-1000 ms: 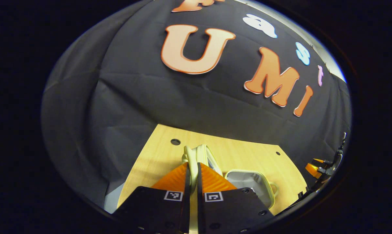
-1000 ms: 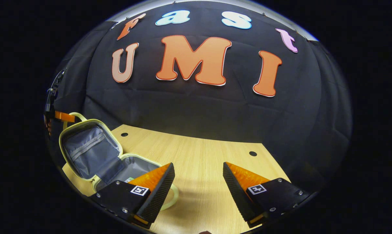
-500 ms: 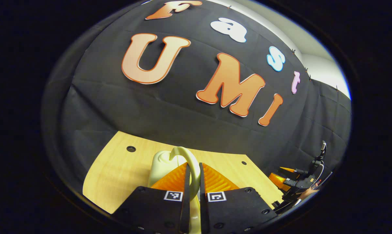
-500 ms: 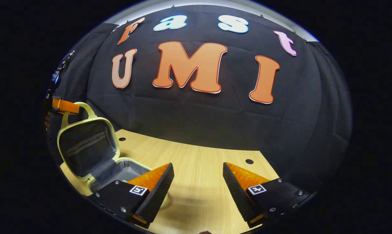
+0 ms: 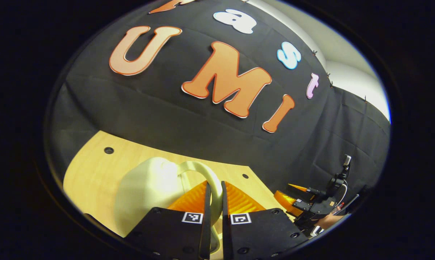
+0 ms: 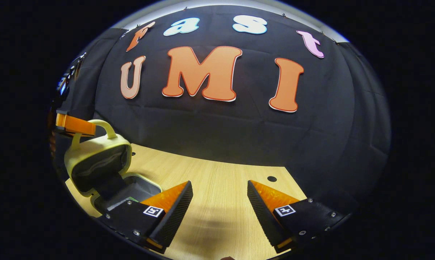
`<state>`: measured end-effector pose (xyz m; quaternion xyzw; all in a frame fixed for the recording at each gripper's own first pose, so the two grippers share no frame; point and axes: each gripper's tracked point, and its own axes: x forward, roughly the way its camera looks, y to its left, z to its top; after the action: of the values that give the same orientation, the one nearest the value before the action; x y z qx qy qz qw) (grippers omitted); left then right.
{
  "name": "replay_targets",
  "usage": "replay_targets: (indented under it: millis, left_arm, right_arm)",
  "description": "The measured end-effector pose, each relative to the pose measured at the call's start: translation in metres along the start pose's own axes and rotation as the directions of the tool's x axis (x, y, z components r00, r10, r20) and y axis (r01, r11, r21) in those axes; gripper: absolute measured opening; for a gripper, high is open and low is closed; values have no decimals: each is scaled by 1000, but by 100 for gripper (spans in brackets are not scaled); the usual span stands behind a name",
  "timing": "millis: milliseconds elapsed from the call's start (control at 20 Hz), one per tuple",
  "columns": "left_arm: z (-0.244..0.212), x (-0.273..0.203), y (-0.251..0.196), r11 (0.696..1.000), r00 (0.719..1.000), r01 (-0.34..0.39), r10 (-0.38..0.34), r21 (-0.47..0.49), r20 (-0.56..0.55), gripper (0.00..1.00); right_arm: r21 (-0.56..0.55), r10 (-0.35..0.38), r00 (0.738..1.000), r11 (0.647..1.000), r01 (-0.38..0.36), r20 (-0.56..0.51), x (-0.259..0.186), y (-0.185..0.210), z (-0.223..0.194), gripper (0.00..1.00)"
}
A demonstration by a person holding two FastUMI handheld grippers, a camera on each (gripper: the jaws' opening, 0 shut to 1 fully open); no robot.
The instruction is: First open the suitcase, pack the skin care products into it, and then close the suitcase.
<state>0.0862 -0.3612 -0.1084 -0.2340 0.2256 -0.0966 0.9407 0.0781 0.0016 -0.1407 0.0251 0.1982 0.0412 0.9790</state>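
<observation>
lid [image 6: 96, 159] lowered toward base (half shut) | left gripper [image 5: 214, 195] swung forward

Dim booth lit from above; sharp focus, strong fisheye bending at edges; soft shadow on the wooden table [image 6: 217, 224] beneath the right gripper [image 6: 220, 202].

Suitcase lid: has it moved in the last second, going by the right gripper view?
Yes. The suitcase lid has swung down toward the open base on the table, closing the gap. The left tongs grip its handle.
</observation>
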Motion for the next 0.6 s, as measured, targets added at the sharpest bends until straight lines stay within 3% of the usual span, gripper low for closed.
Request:
replay_targets:
  millis: [300, 600]
  left_arm:
    - [-56, 53, -30, 999, 995, 17, -14, 33, -94, 13]
    - [-111, 86, -40, 997, 977, -5, 23, 83, -212, 14]
  right_arm:
    - [13, -23, 1000, 1000, 23, -5, -1, -24, -7, 96]
    - [27, -34, 999, 999, 34, 3, -4, -44, -8, 96]
